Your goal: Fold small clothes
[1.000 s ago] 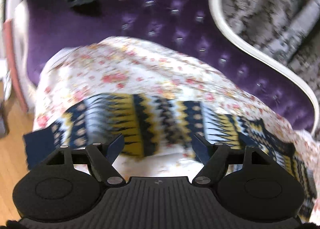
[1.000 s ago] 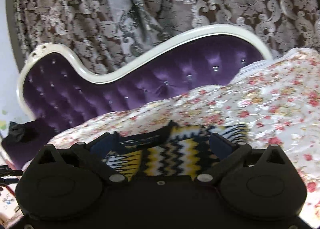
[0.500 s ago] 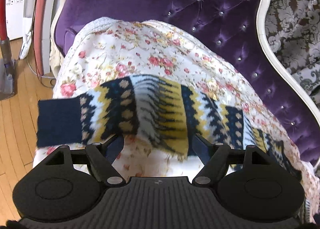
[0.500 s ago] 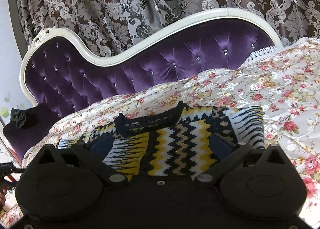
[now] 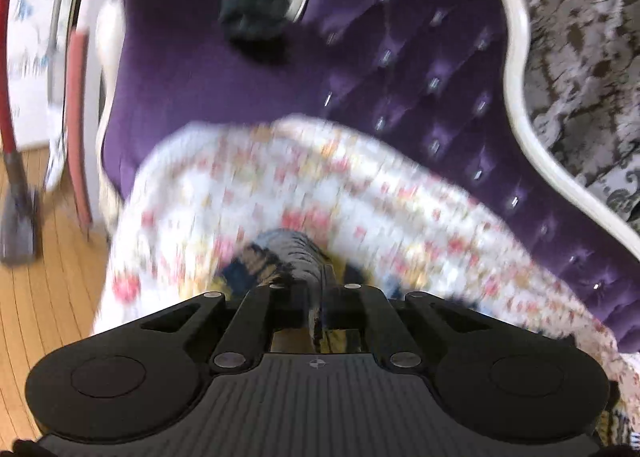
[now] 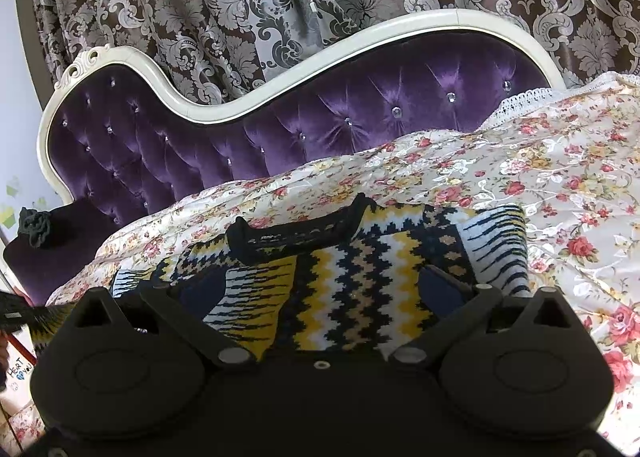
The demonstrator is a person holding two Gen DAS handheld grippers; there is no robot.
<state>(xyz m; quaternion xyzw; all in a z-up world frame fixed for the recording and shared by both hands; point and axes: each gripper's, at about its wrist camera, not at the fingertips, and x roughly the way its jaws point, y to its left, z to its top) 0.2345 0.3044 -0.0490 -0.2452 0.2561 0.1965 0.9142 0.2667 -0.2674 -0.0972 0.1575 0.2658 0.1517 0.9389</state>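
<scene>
The patterned sweater (image 6: pixel 352 277) lies spread on the floral cover (image 6: pixel 540 161) over the purple sofa (image 6: pixel 320 117). The left gripper (image 5: pixel 316 297) has its jaws pinched tight on a bunched sleeve. The right gripper (image 6: pixel 320 289) hovers above the sweater's body, jaws wide apart and holding nothing.

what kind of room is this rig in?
Probably a home living room or bedroom: a purple button-tufted velvet chaise with a white carved frame, grey damask curtains behind it, a floral satin throw and wood plank flooring.
</scene>
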